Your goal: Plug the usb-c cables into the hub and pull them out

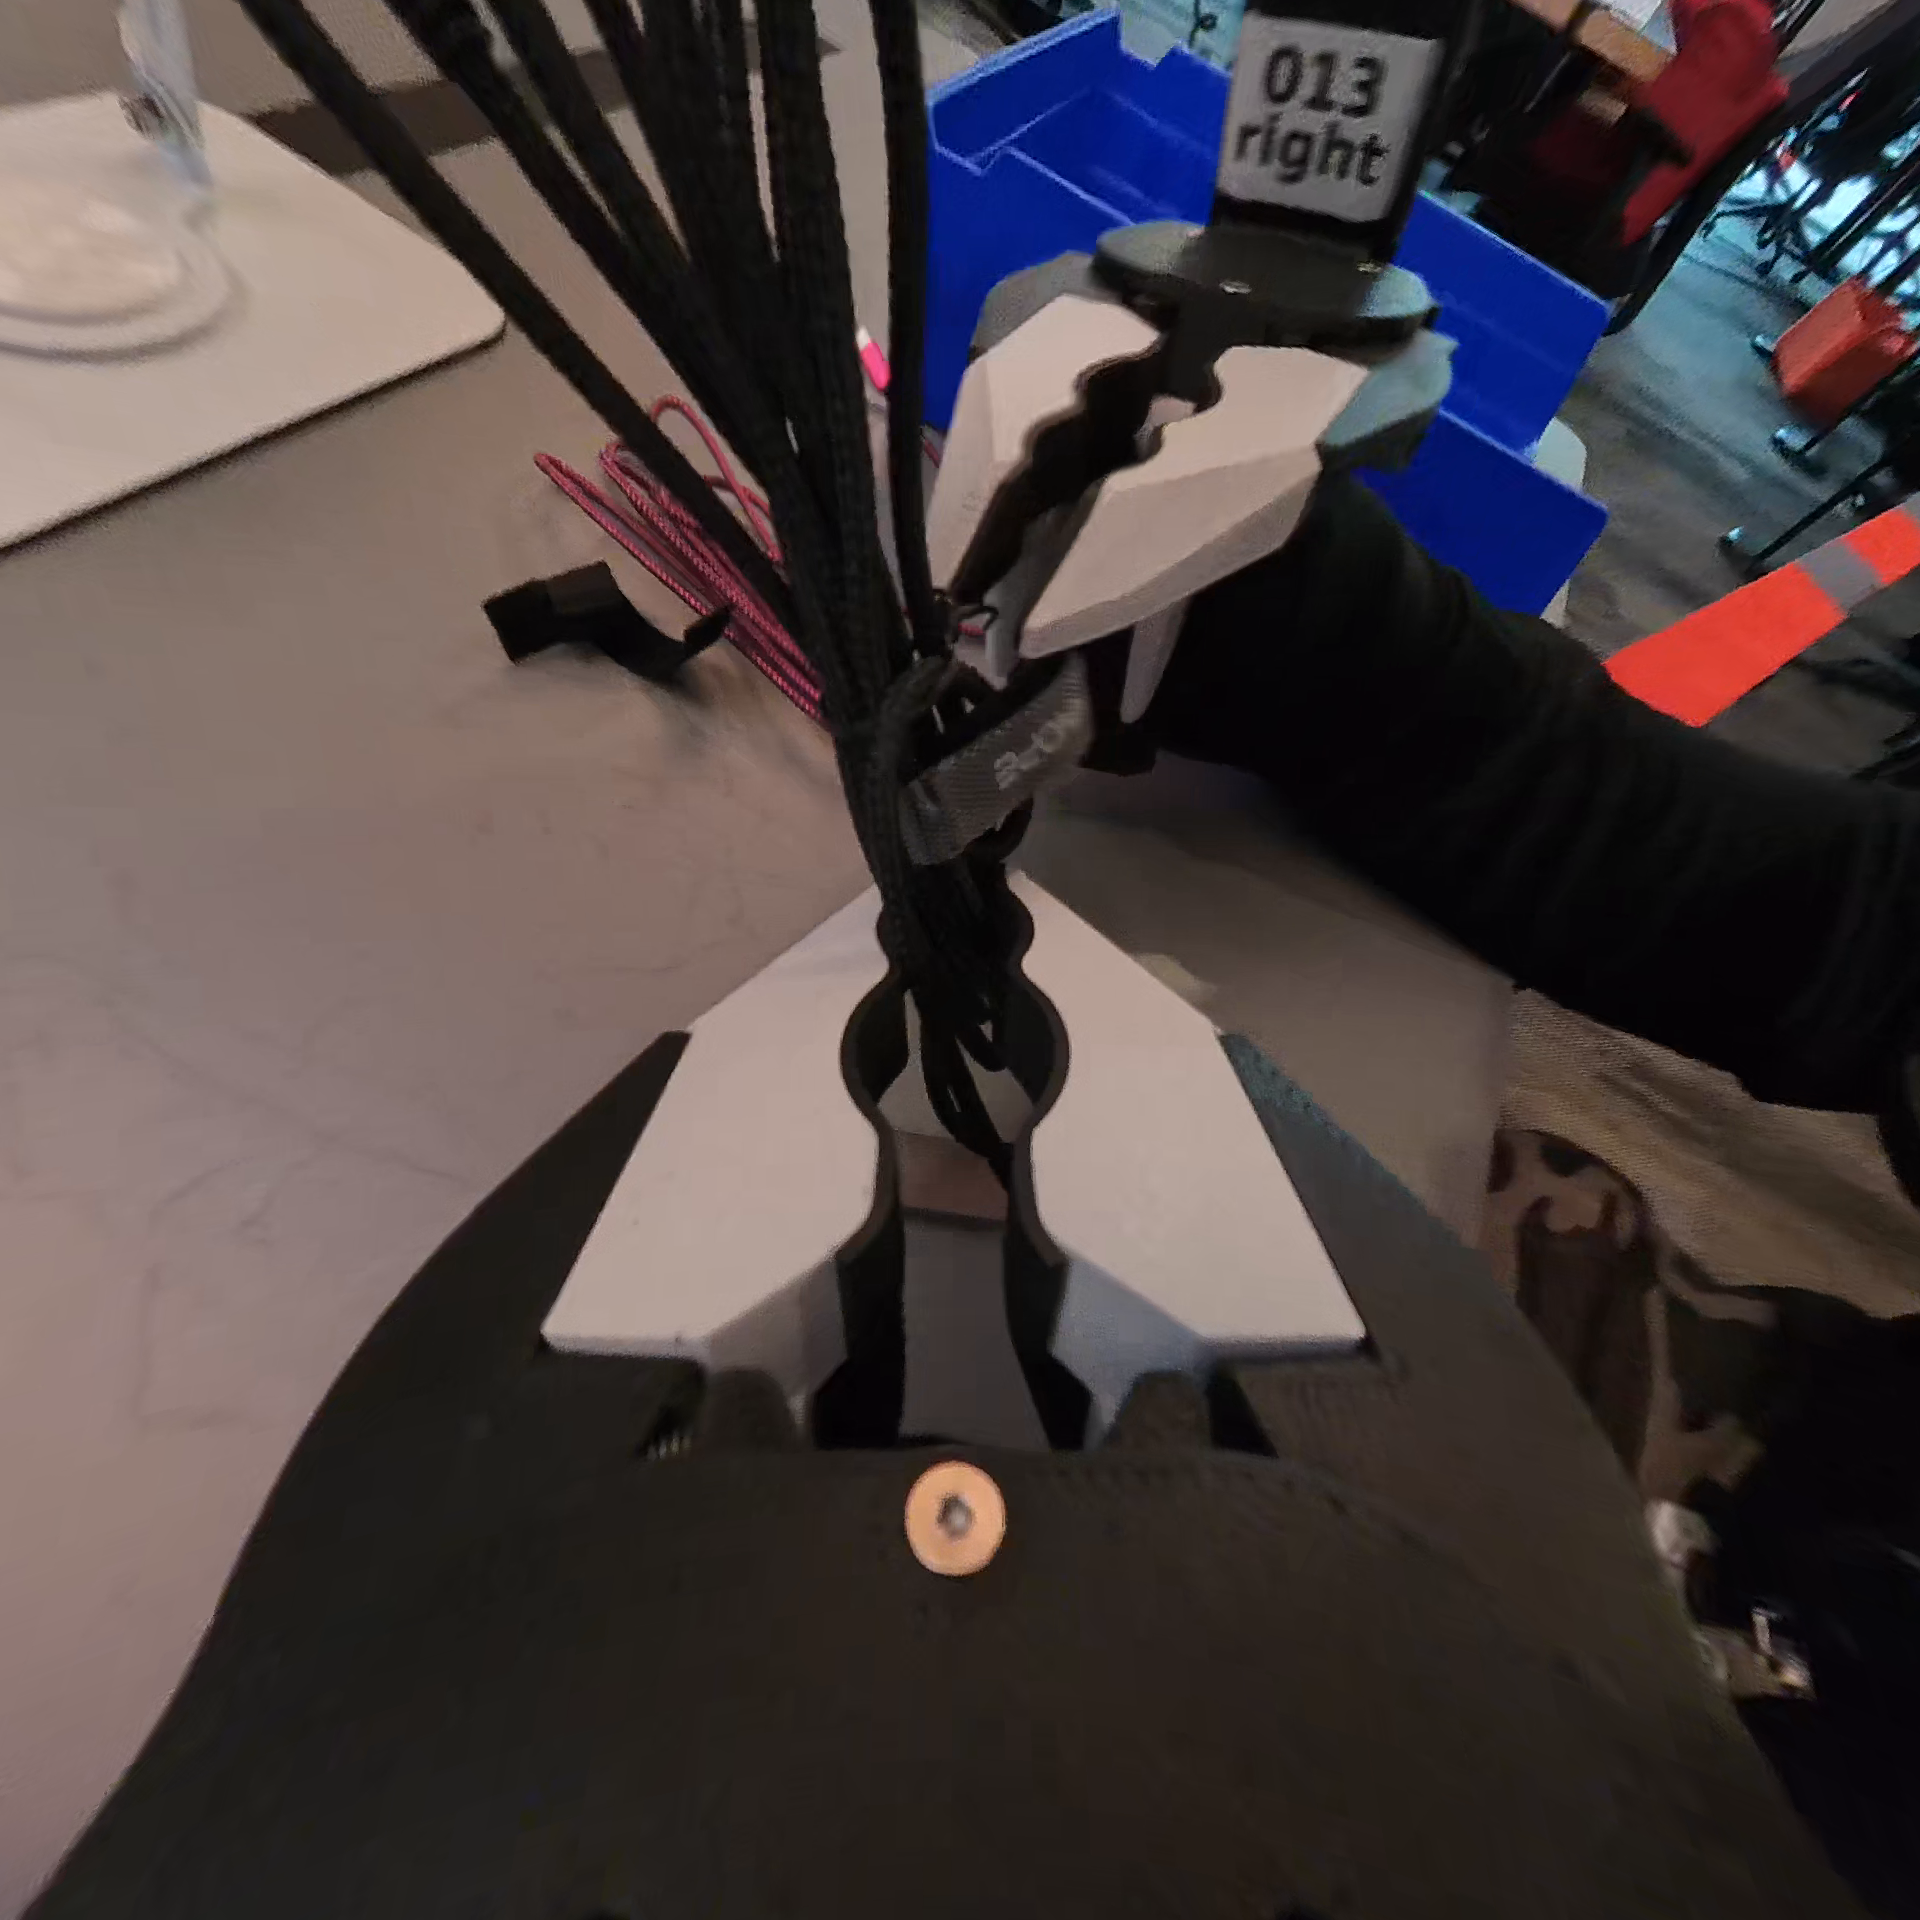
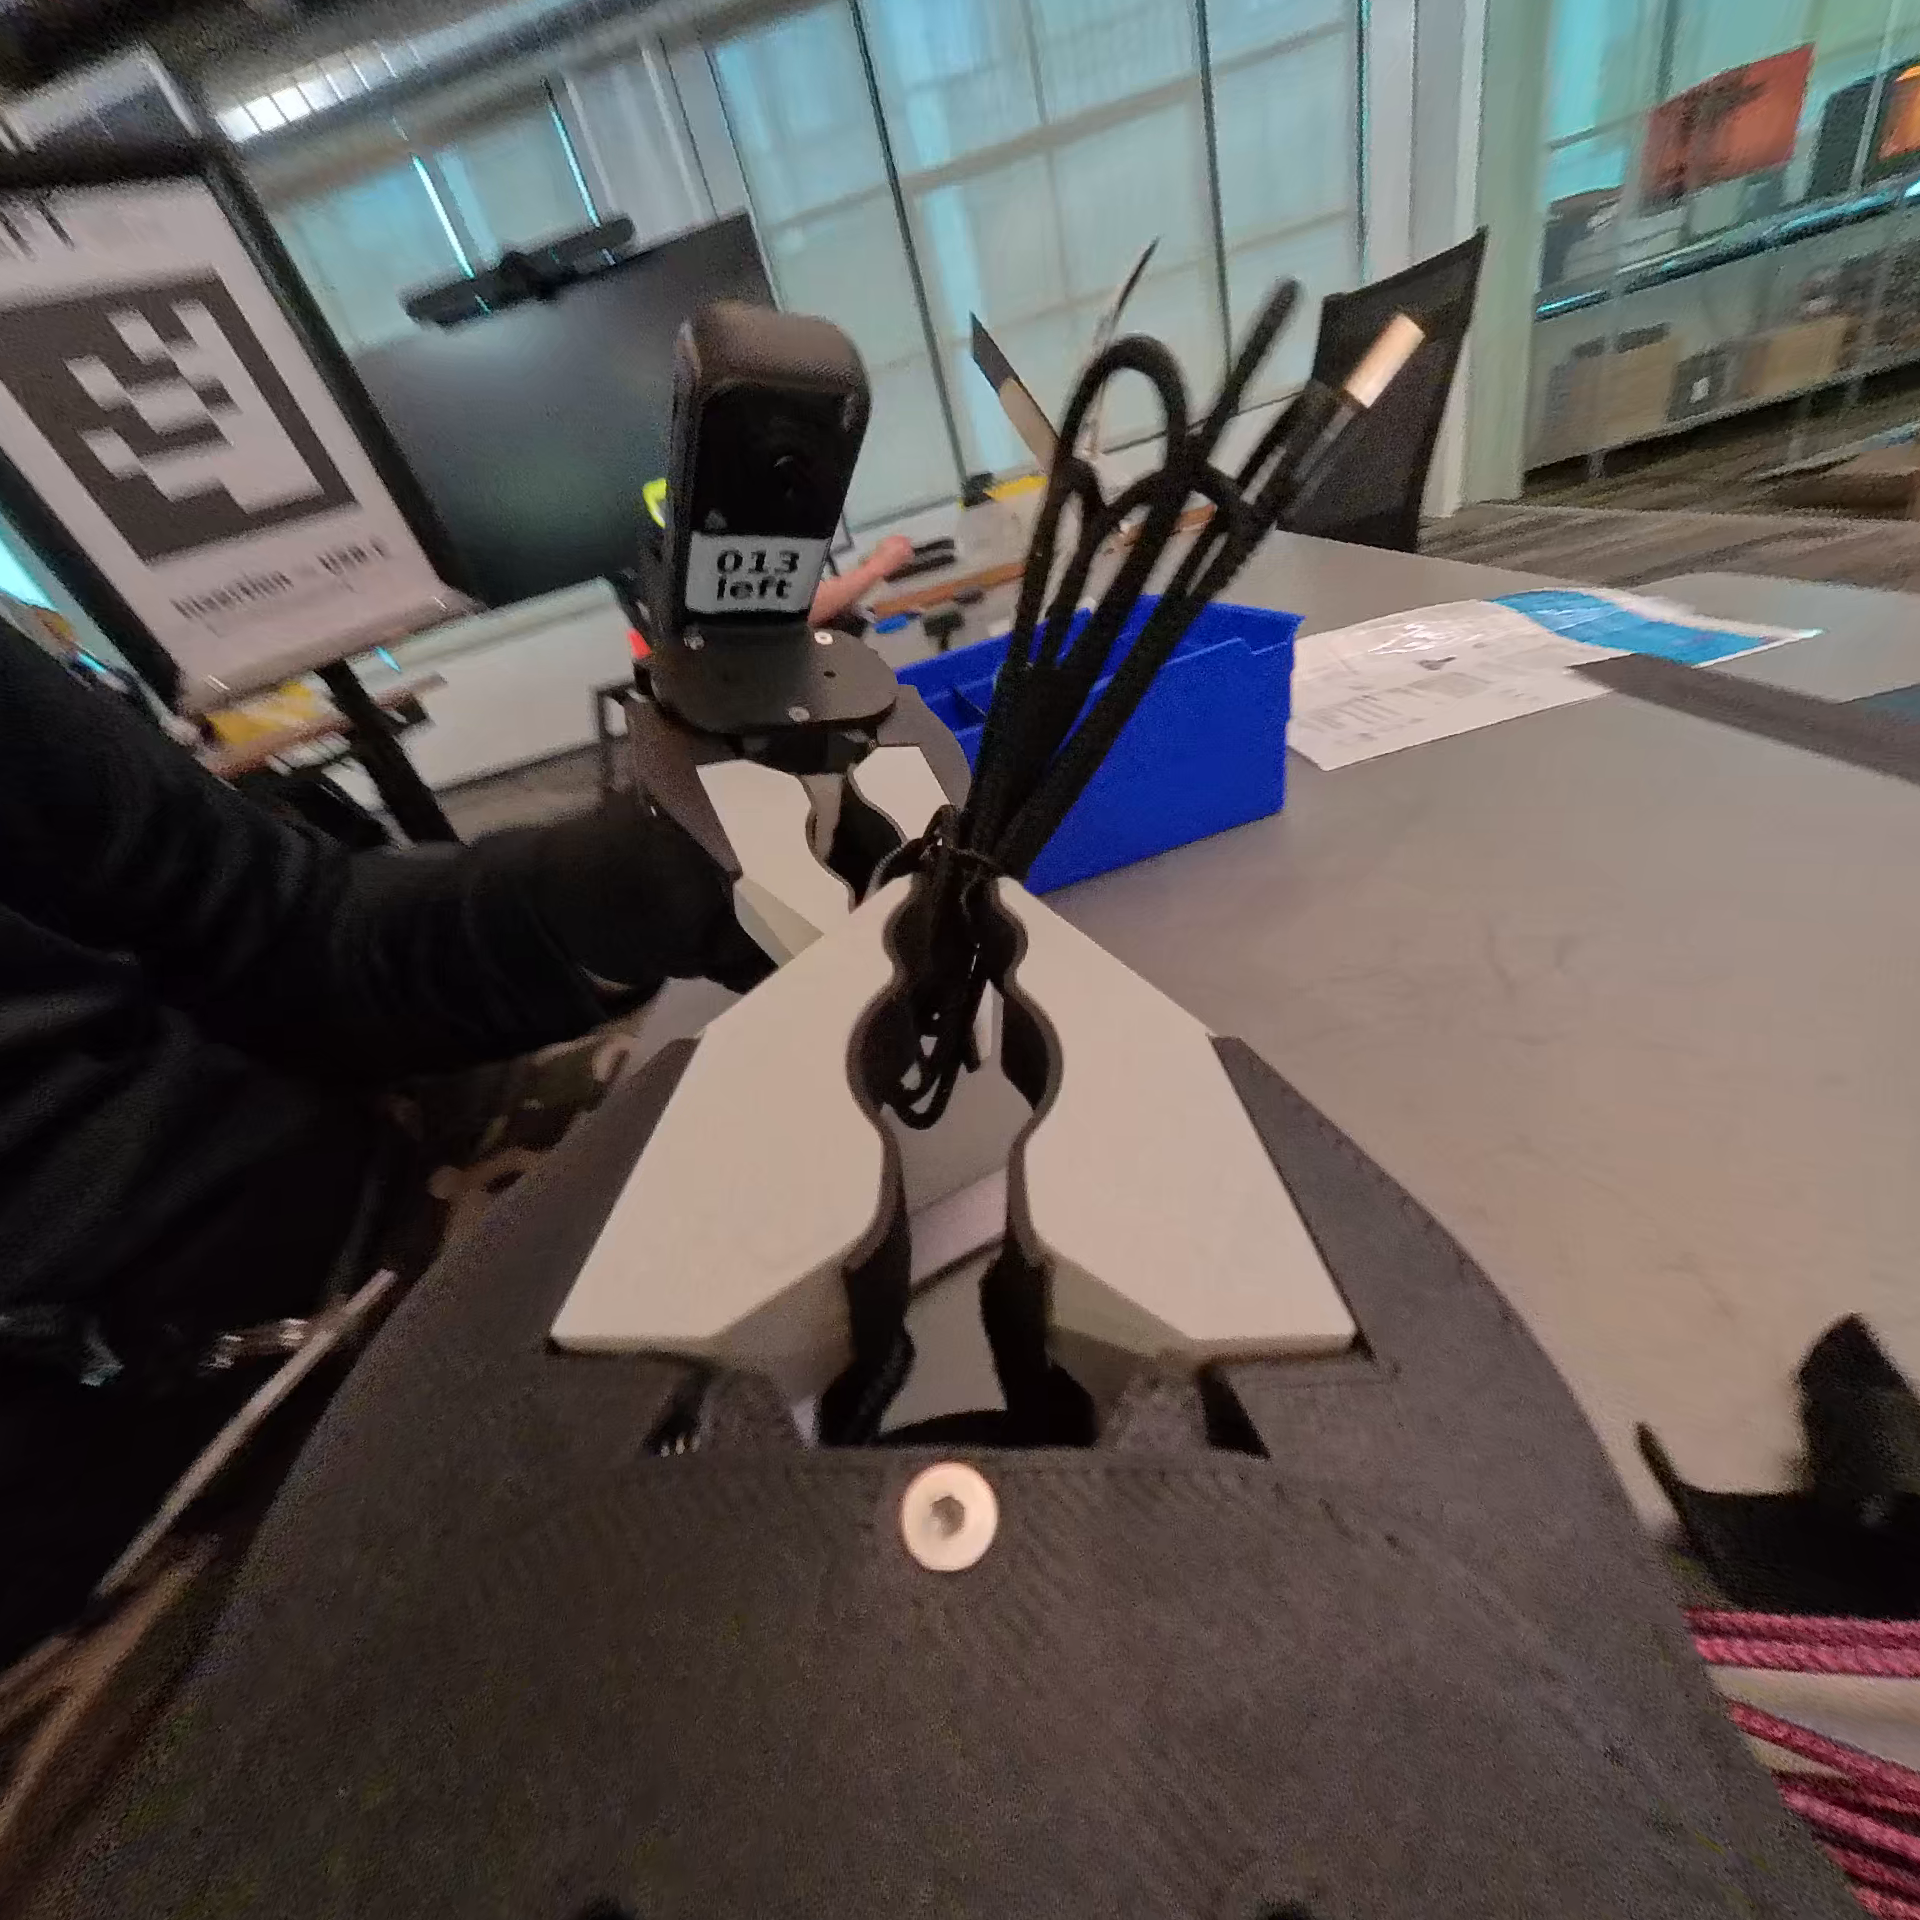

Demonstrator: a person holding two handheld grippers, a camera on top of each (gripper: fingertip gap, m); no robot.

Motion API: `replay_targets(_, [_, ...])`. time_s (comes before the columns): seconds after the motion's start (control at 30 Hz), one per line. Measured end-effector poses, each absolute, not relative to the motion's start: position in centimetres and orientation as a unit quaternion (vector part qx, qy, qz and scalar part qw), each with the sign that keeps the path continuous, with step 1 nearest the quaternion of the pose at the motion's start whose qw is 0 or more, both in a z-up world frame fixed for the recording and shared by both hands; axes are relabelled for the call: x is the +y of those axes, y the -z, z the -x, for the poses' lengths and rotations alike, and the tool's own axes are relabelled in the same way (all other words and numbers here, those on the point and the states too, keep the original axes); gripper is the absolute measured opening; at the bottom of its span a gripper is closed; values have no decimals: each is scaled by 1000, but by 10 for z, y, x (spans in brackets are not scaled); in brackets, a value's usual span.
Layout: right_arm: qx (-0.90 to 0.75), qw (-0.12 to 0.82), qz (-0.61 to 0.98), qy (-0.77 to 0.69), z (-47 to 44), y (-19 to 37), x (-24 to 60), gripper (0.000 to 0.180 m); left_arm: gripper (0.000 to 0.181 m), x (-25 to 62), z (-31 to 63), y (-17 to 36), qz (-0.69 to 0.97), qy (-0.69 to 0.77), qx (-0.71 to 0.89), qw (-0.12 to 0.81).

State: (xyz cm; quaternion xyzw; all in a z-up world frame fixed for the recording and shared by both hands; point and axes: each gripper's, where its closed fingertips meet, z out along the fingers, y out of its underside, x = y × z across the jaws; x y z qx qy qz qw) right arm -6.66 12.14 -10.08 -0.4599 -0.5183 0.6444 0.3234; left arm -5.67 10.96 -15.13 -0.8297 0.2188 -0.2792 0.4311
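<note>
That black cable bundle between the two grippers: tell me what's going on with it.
A person holds a gripper in each hand, and both are closed on the same bundle of black braided cables, lifted above the grey table. The left gripper pinches it below a grey strap; the right gripper grips it too. A red braided cable and a blue bin sit on the table. No hub is clearly visible, so nothing is plugged in yet.
</note>
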Motion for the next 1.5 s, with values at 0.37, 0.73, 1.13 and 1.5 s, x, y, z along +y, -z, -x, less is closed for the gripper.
replay_targets(0.37, [-474, 244, 467, -706, 69, 102, 119, 10, 9, 109, 57, 152, 815, 240, 264, 456])
replay_targets(0.73, [-471, 257, 449, -715, 64, 95, 120, 1, 9, 107, 52, 155, 813, 254, 273, 447])
replay_targets(1.13, [-475, 242, 455, -713, 65, 99, 119, 4, 9, 108, 54, 154, 812, 252, 276, 448])
replay_targets(1.5, [-563, 405, 446, -566, 70, 106, 124, 0, 9, 104, 51, 154, 812, 351, 232, 405])
